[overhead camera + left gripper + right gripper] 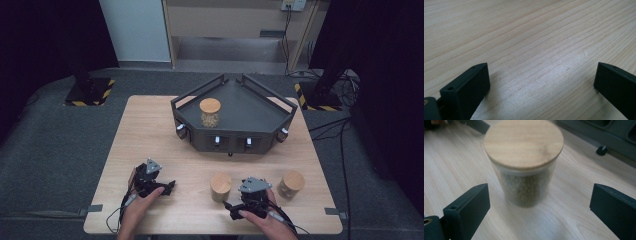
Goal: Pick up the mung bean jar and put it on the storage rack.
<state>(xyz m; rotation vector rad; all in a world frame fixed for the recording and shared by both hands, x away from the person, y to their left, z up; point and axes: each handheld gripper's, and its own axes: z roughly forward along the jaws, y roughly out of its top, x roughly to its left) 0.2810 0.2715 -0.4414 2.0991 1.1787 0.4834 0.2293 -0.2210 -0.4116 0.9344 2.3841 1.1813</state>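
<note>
Three glass jars with round wooden lids hold greenish-brown grains. One jar (pixel 210 112) stands on the black angular tray (pixel 260 112) at the table's far side. A second jar (pixel 220 186) (pixel 524 162) stands on the table just ahead of my right gripper (pixel 239 200) (pixel 541 187), centred on the gap between its jaws and touched by neither. That gripper is open. The third jar (pixel 291 184) stands to the right of the right hand. My left gripper (pixel 162 186) (pixel 541 72) rests open low over bare wood at the front left, holding nothing.
The light wooden table (pixel 150 130) has bare room along its left side and between the tray and the hands. The tray's front face (pixel 232 142) carries small knobs. Cables trail from both grippers toward the front edge.
</note>
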